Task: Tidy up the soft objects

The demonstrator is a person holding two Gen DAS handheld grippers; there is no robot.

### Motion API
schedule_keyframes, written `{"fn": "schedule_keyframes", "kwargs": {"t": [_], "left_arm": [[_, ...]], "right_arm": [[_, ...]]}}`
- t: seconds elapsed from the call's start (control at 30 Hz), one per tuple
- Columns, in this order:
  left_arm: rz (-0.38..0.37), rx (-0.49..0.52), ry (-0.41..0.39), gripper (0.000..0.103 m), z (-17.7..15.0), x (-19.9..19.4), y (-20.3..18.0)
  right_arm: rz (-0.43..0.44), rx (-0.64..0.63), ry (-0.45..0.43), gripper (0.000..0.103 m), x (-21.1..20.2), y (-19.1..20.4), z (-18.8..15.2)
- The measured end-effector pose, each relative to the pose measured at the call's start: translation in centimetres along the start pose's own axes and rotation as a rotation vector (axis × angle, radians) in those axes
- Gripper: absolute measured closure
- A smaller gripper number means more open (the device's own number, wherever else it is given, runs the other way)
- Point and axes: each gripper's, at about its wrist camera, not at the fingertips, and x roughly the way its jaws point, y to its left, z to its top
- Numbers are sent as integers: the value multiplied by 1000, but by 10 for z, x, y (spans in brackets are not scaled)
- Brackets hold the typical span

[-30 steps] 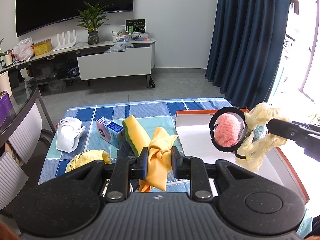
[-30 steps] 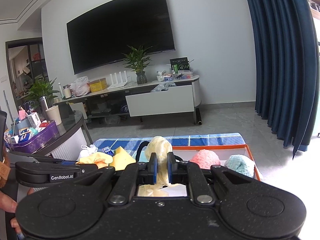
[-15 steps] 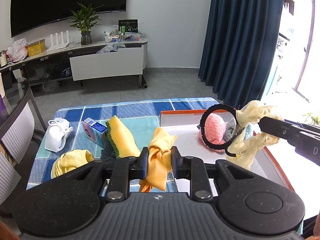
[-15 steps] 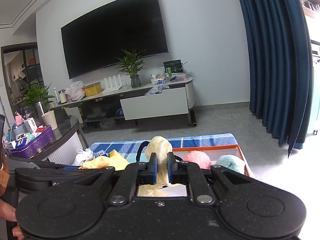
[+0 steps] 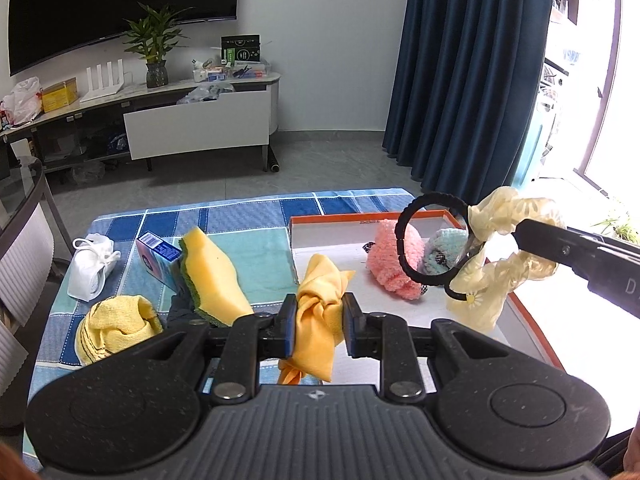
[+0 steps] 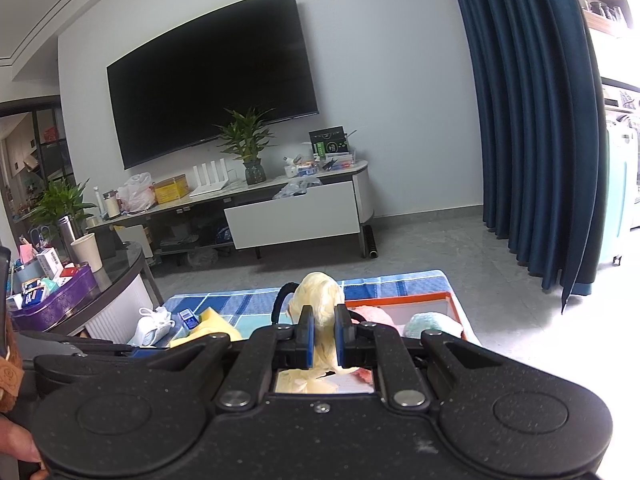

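My left gripper [image 5: 319,330] is shut on a knotted orange cloth [image 5: 320,308], held above the near edge of the orange-rimmed white tray [image 5: 524,320]. My right gripper [image 6: 320,336] is shut on a pale yellow scrunchie [image 6: 318,300], which also shows at the right of the left wrist view [image 5: 508,216] with black hair rings [image 5: 434,240] dangling from it over the tray. A pink fluffy ball [image 5: 390,260] and a light blue fluffy ball [image 5: 442,254] lie in the tray.
On the blue checked tablecloth [image 5: 248,216] left of the tray lie a yellow sponge [image 5: 210,276], a blue box [image 5: 158,256], a white mask [image 5: 92,264] and a folded yellow towel [image 5: 116,320]. A glass side table [image 6: 100,276] stands at the left.
Both grippers have risen and pulled back from the table with their loads. The view now looks down on the tray, and the blue ball shows through the black ring.
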Motion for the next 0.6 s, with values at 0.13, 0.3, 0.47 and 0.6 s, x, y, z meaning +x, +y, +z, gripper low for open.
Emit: {"fn": "schedule_keyframes", "kwargs": {"t": [0.13,0.3,0.47,0.6], "left_arm": [[-6,2,3,78,0,2,-5],[-11,5,8,78,1,5,-11],[-21,2,14,78,2,9,-16],[-29,9,20,78,1,12,-22]], "right_arm": [[-13,9,1,90,-1,-5,-1],[-27,15,4,90,-2,-13,-4],[-47,27,6,90,-3,-20,-6],[-60,34,6,90,-5,-26,-8]]}}
